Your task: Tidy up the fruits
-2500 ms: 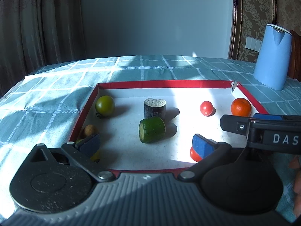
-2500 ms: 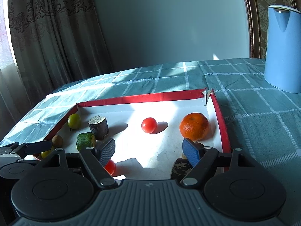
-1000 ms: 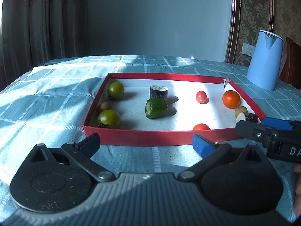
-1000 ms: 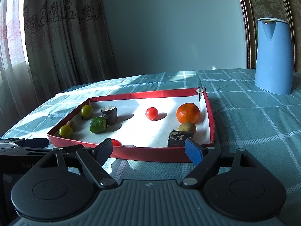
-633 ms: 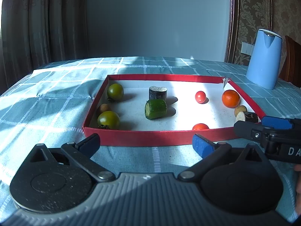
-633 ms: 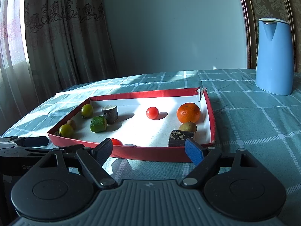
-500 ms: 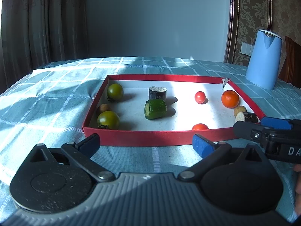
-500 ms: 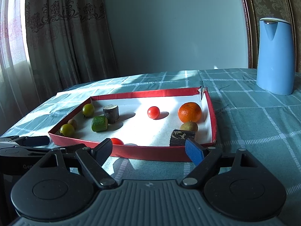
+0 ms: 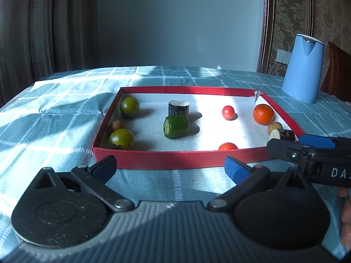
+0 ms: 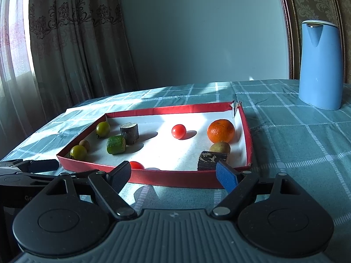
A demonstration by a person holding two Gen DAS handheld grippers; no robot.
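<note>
Inspecting the fruits first: all lie inside the red tray, none outside it that I can see. Two green tomatoes sit along its left wall with a small brown fruit between them. A cucumber piece lies on its side near the middle, just in front of a dark upright stub, close to it if not touching. Two red tomatoes are well apart, one mid-tray, the other against the near wall. An orange occupies the far right corner, with a second brown fruit and a dark log piece just in front of it.

My left gripper hangs over the cloth short of the near wall, fingers spread wide, holding nothing. My right gripper is likewise spread and empty, facing the tray's near right corner. Neither touches tray or fruit.

Judgement: like items are already loosely grouped, so sorting looks largely done, or a fresh pick is about to be chosen; I cannot tell which. If more is needed, the stray near red tomato is the likeliest candidate. That calls for lifting over the wall, descending with fingers astride it, and closing gently, since it is round and will roll.

A blue kettle stands well clear at the far right.
</note>
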